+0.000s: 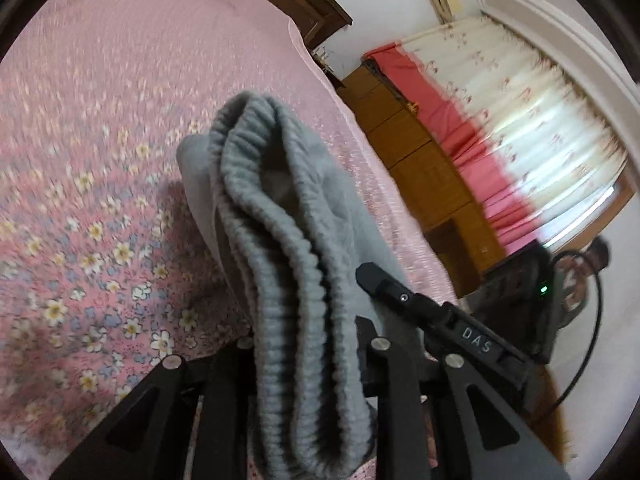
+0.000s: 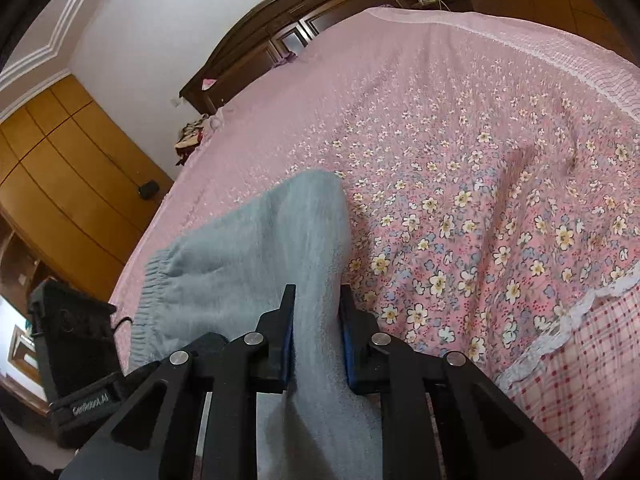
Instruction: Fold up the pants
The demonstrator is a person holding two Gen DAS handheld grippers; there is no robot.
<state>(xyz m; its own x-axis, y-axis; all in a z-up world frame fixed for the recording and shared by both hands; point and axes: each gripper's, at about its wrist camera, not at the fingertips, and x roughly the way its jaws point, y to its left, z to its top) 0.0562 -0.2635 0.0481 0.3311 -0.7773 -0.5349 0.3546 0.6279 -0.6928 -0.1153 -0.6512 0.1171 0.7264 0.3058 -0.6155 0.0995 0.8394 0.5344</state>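
Observation:
The grey pants (image 1: 280,200) hang bunched in the left wrist view, their ribbed waistband (image 1: 260,240) draped down between the fingers of my left gripper (image 1: 308,316). The cloth hides that gripper's pads, and it is held up off the bed. In the right wrist view my right gripper (image 2: 317,296) has its blue pads (image 2: 286,344) pressed on a fold of the grey pants (image 2: 248,248), which stretch to the left, waistband (image 2: 150,292) toward the bed edge. A black finger of the other gripper (image 1: 384,284) shows beside the cloth.
A pink flowered bedspread (image 2: 480,160) covers the bed (image 1: 100,120) under the pants. A dark wooden headboard (image 2: 280,28) stands at the far end. Wooden wardrobes (image 2: 60,160) and a red-and-white curtain (image 1: 520,120) lie beyond the bed's edge.

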